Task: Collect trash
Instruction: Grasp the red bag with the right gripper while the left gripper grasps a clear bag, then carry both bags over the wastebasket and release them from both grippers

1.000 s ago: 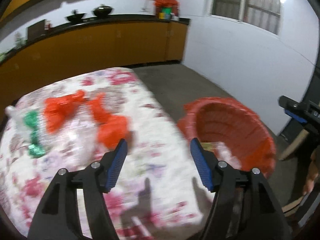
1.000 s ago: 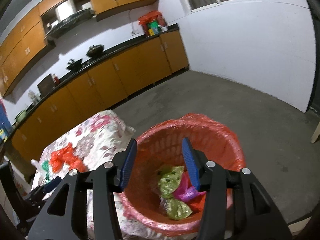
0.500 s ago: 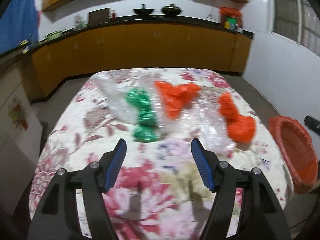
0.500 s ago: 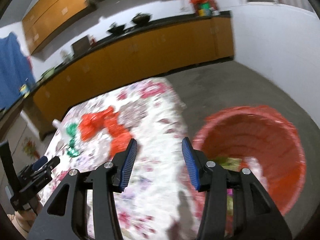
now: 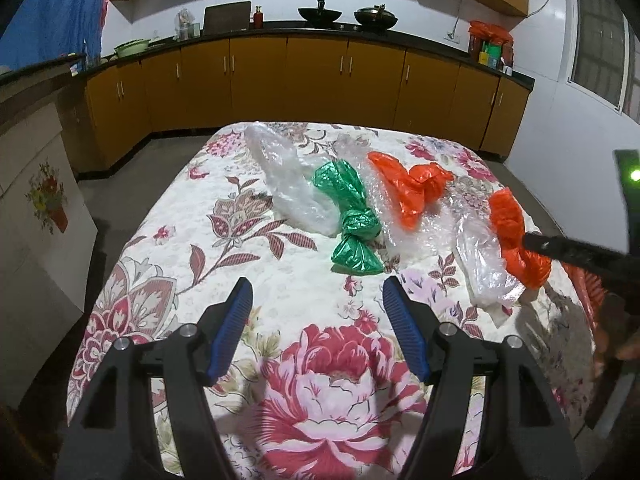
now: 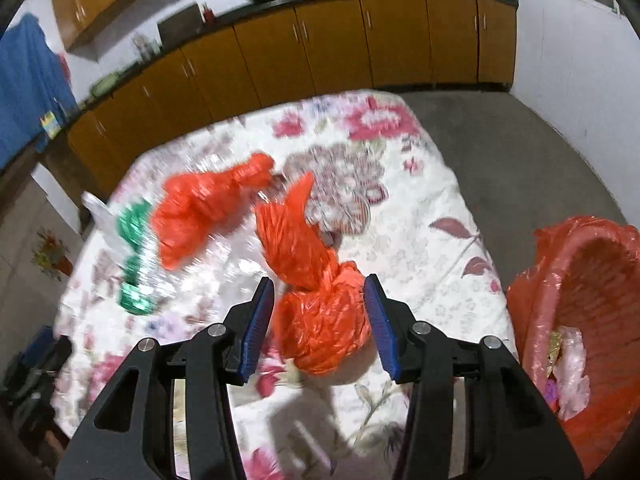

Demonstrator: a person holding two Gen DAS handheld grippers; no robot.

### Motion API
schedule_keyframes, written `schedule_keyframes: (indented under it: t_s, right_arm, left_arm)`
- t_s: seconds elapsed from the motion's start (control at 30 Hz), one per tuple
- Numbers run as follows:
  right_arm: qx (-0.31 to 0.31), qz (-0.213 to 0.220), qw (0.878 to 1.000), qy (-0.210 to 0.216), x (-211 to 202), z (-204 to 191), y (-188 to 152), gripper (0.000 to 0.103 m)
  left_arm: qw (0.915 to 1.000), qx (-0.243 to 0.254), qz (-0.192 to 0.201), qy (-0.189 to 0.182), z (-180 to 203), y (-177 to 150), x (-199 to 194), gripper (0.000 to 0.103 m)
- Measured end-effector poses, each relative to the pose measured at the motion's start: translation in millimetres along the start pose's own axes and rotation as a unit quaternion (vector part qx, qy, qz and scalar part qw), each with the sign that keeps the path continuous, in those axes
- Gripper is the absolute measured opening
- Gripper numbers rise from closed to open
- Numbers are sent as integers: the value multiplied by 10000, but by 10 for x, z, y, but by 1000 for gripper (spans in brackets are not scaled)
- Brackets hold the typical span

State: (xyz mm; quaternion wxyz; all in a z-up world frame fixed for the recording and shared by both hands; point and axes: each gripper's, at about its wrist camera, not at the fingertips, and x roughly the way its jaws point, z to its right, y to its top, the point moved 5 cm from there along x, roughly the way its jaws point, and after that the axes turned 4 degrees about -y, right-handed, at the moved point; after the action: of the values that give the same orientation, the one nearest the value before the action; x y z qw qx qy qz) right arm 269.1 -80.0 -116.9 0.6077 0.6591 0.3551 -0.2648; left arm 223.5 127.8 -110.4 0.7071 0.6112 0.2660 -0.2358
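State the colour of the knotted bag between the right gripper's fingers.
Orange bag, clearest in the right wrist view, framed by the open right gripper.

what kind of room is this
Most likely a home kitchen: orange-brown cabinets under a dark counter holding two woks, and a table with a floral cloth strewn with plastic bags.

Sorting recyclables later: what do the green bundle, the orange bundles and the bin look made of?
Green bundle: thin glossy plastic film, judging by crinkles and a knotted middle. Orange bundles: the same kind of shiny, creased film. Bin: seemingly a ribbed rigid plastic basket, lined with an orange film bag bunched over its rim.
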Motion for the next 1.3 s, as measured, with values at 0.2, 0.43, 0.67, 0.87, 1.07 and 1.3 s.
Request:
schedule_keyframes:
  t_s: [0.2, 0.43, 0.67, 0.87, 1.07, 1.3]
  right_arm:
    - [145, -185, 9996, 158, 103, 82, -100, 48]
    - [63, -299, 9980, 557, 177, -54, -75, 39]
    - [248, 28, 9984, 509, -135, 163, -120, 27]
    - [588, 331, 9972, 311, -473, 538, -180, 27]
    - [774, 437, 9958, 236, -692, 774, -272, 27]
    - [949, 459, 9942, 209, -781, 928, -345, 28]
  left_arm:
    - [9999, 74, -68, -123, 98, -29, 73, 67]
    - [9994, 142, -117, -290, 266, -23, 103, 67]
    - [9981, 262, -141, -542, 529, 74, 176, 67]
    - [9953, 471, -294, -792, 957, 170, 418, 67]
    - [9911, 750, -744, -817, 1341, 101, 810, 59]
    - [9878, 838, -1042, -802, 1457, -75, 1051, 26]
